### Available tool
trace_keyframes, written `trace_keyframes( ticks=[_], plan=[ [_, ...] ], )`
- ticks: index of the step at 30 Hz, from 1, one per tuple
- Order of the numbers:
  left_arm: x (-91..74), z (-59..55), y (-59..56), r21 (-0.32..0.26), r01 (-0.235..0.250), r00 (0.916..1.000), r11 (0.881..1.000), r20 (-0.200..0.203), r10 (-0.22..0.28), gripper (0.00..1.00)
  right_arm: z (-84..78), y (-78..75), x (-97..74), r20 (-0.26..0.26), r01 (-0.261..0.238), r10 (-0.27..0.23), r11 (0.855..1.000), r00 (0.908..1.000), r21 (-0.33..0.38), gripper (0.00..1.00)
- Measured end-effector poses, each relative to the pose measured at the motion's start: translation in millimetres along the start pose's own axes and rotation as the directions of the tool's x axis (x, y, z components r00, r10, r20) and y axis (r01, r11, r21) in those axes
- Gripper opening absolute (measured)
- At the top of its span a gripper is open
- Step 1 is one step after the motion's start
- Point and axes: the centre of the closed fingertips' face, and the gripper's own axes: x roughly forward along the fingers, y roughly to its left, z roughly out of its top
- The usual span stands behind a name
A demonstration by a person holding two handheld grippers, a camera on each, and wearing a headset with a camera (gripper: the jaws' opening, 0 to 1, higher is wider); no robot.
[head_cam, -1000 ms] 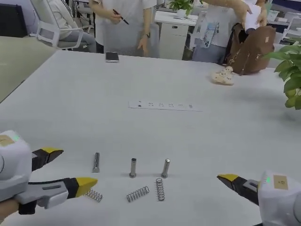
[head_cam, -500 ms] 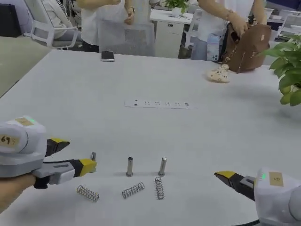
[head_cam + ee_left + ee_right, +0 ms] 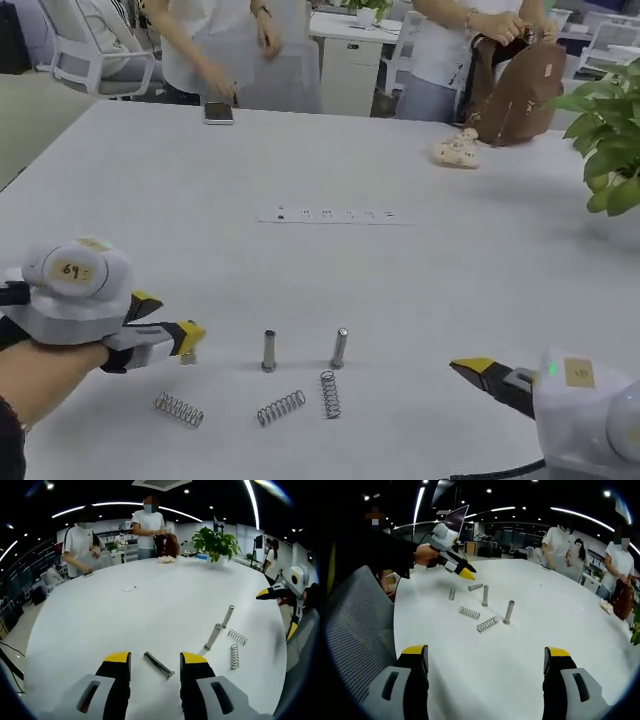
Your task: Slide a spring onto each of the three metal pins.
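Two metal pins stand upright on the white table, one [image 3: 269, 350] left of the other [image 3: 340, 347]. A third pin [image 3: 159, 664] lies flat between the fingers of my left gripper [image 3: 155, 658], which is open and not touching it. In the head view the left gripper [image 3: 170, 320] mostly hides that pin. Three springs lie loose in front of the pins: left [image 3: 179, 408], middle [image 3: 281, 407] and right [image 3: 328, 393]. My right gripper [image 3: 485, 653] is wide open and holds nothing, low at the right [image 3: 478, 370], well away from the pins.
A white power strip [image 3: 330, 215] lies mid-table. At the far edge are a phone [image 3: 218, 112], a small plush toy [image 3: 457, 150] and a brown bag [image 3: 520, 85]. A potted plant [image 3: 605, 130] stands at the right. People stand behind the table.
My left gripper has moved forward from above the left spring until its open fingers straddle the lying pin. The right gripper has hardly moved. The head camera has shifted.
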Motion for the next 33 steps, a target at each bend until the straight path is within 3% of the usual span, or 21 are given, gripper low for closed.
trace_keyframes(
  ticks=[11,24,33],
  plan=[
    [19.0,-13.9,-1.3,-0.008,0.000,0.9974,1.000,-0.071,-0.001,0.22,-1.3,-0.4,0.3,-0.004,0.002,-0.002,1.000,1.0000,-0.007,0.94],
    [28.7,-20.7,4.1,-0.027,-0.030,0.9905,0.999,-0.135,0.026,0.15,-0.4,-1.8,-0.3,0.003,0.005,-0.005,1.000,1.0000,0.000,0.93],
    [33.6,-24.6,0.8,-0.023,-0.019,0.9850,1.000,-0.172,0.014,0.12,1.1,-2.4,-0.8,0.009,0.005,-0.005,1.000,0.9999,0.005,0.91]
  ],
)
